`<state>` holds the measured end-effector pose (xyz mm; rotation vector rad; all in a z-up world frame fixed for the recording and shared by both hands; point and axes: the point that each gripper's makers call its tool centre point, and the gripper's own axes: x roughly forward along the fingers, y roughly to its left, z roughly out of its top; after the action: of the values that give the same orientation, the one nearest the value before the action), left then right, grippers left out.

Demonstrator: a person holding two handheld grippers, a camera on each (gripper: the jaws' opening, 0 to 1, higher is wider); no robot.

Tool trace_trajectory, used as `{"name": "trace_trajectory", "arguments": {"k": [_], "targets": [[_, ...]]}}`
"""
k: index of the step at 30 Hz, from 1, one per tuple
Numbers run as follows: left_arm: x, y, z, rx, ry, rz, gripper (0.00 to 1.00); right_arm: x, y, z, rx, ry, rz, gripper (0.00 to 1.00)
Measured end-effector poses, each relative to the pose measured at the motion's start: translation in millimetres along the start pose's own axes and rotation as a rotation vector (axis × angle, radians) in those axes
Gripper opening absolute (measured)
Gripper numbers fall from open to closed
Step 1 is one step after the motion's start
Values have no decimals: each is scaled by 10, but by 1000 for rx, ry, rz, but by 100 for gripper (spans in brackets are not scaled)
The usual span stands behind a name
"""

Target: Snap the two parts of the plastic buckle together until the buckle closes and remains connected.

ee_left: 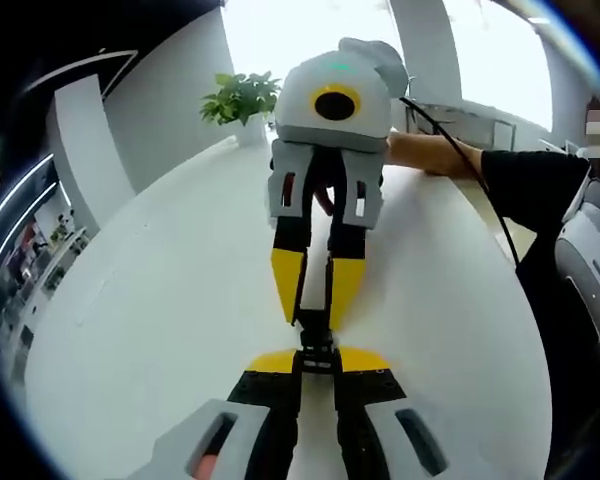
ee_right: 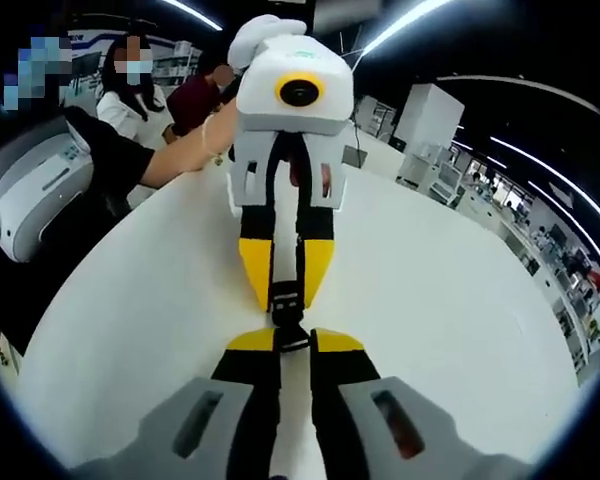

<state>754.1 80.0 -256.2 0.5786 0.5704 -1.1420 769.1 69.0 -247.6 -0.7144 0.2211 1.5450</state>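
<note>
Looking for brands, labels or writing first, I find nothing I can read in either view. In the left gripper view my left gripper [ee_left: 318,362] rises from the bottom centre, its yellow-tipped jaws drawn close together and pinching one end of the black plastic buckle [ee_left: 317,345], which sits low in the middle of the frame just above the white table [ee_left: 160,330]. The right gripper [ee_left: 318,300] comes down from the upper centre of that frame, facing me nose to nose, its yellow jaws also narrowed onto the far end of the same buckle, so the two sets of tips nearly meet. I cannot tell from here whether the two buckle halves are latched or merely butted together. In the right gripper view the arrangement mirrors: the right gripper [ee_right: 295,342] rises from the bottom centre with jaws nearly closed on the buckle [ee_right: 289,318], and the left gripper [ee_right: 287,290] reaches down from the upper centre, jaws pinched on the other end. A short black strap runs back between the jaws on both sides. A bare forearm [ee_left: 430,152] holds the right gripper at the upper right of the left gripper view, and a potted plant [ee_left: 240,98] stands at the upper left of that frame.
</note>
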Motion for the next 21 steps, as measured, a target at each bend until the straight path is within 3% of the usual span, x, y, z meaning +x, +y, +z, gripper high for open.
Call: {"name": "trace_trajectory", "arguments": {"k": [21], "targets": [[17, 156, 9, -56, -5, 65, 10, 62, -199, -20, 132, -23, -62, 8]]}}
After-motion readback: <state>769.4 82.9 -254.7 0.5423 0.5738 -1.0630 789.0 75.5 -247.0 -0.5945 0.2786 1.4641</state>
